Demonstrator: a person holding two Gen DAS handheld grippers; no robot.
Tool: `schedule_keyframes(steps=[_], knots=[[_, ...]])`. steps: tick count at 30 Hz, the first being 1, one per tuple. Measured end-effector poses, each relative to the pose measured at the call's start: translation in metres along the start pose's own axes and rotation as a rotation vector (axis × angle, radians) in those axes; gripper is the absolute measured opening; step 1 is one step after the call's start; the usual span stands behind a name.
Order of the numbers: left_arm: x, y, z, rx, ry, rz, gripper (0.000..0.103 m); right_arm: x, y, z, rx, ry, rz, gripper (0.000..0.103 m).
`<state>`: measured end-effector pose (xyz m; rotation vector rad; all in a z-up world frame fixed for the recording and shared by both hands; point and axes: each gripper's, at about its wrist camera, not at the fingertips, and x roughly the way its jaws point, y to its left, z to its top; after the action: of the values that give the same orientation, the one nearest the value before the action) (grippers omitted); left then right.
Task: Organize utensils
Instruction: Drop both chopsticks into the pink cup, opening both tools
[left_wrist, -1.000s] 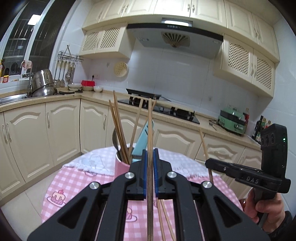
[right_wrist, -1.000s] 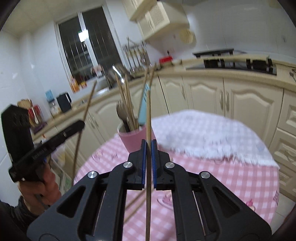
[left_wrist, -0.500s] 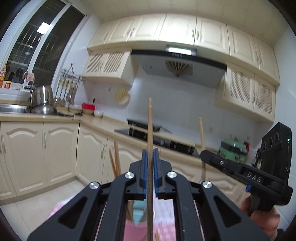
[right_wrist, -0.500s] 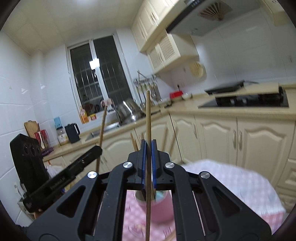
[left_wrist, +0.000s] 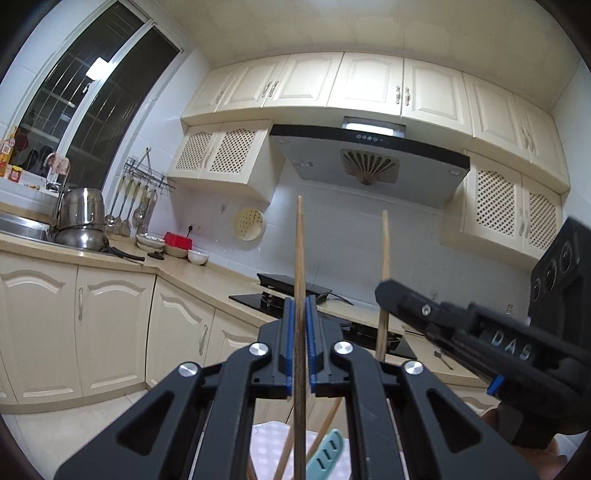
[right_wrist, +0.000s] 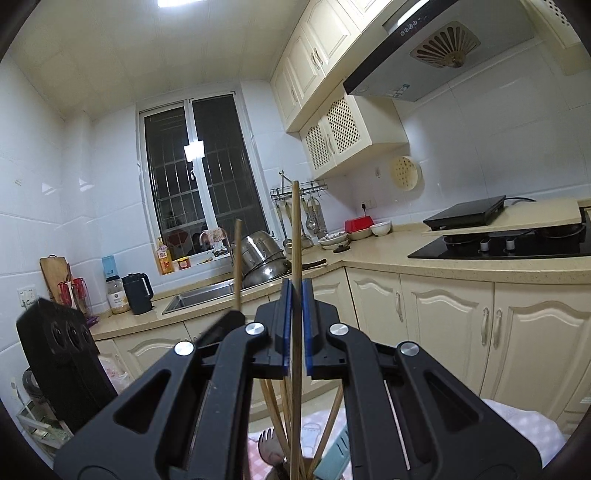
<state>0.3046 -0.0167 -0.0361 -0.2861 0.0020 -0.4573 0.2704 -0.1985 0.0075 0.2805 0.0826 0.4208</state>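
Observation:
My left gripper (left_wrist: 300, 306) is shut on a wooden chopstick (left_wrist: 300, 251) held upright. My right gripper (right_wrist: 295, 291) is shut on another wooden chopstick (right_wrist: 295, 229), also upright. In the left wrist view the right gripper (left_wrist: 384, 291) shows at the right with its chopstick (left_wrist: 384, 251). In the right wrist view the left gripper (right_wrist: 232, 317) shows at the left with its chopstick (right_wrist: 238, 258). Below both grippers stand several chopsticks (right_wrist: 275, 413), a fork (right_wrist: 267, 445) and a pale blue utensil (left_wrist: 327, 456); their holder is mostly hidden.
A kitchen counter (left_wrist: 207, 277) with a stove (right_wrist: 509, 245), sink (right_wrist: 199, 295) and steel pots (left_wrist: 83, 221) lies beyond. A range hood (left_wrist: 369, 162) hangs above. The pink checked tablecloth (right_wrist: 524, 424) shows at the bottom edge.
Both grippers have risen and tilted upward with their chopsticks. The pink cup and tablecloth have dropped almost out of view; only the tops of the stored utensils show now.

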Motion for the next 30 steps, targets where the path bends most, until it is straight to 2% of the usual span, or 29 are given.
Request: schedule_keyframes(steps=[13, 14, 15, 16, 17, 18, 19, 22, 23, 24, 26, 30], knots=[[0.011, 0.015, -0.035, 0.011, 0.033, 0.031, 0.006, 0.019, -0.009, -0.030, -0.013, 0.091, -0.018, 0.007], [0.010, 0.016, -0.036, 0.010, 0.036, 0.034, 0.007, 0.019, -0.008, -0.032, -0.015, 0.104, -0.022, 0.007], [0.009, 0.016, -0.036, 0.011, 0.048, 0.033, 0.008, 0.018, -0.008, -0.033, -0.016, 0.112, -0.026, 0.013], [0.006, 0.016, -0.036, 0.013, 0.053, 0.034, 0.023, 0.015, -0.008, -0.034, -0.019, 0.117, -0.035, 0.023], [0.002, 0.016, -0.036, 0.013, 0.050, 0.035, 0.045, 0.009, -0.007, -0.034, -0.017, 0.107, -0.040, 0.057], [-0.005, 0.016, -0.034, 0.008, 0.040, 0.038, 0.056, 0.003, -0.007, -0.033, -0.014, 0.089, -0.043, 0.085], [-0.011, 0.017, -0.032, 0.003, 0.032, 0.040, 0.068, -0.006, -0.006, -0.032, -0.016, 0.061, -0.054, 0.086], [-0.029, 0.016, -0.026, 0.008, 0.033, 0.043, 0.083, -0.020, -0.006, -0.027, -0.014, 0.052, -0.066, 0.087], [-0.033, 0.015, -0.024, 0.011, 0.033, 0.047, 0.088, -0.024, -0.006, -0.026, -0.014, 0.046, -0.075, 0.093], [-0.041, 0.013, -0.022, 0.021, 0.034, 0.056, 0.090, -0.031, -0.005, -0.024, -0.017, 0.039, -0.088, 0.097], [-0.052, 0.010, -0.018, 0.038, 0.045, 0.073, 0.095, -0.038, -0.005, -0.022, -0.022, 0.044, -0.111, 0.097], [-0.073, 0.003, -0.014, 0.055, 0.062, 0.090, 0.098, -0.054, -0.007, -0.021, -0.007, 0.058, -0.135, 0.097]])
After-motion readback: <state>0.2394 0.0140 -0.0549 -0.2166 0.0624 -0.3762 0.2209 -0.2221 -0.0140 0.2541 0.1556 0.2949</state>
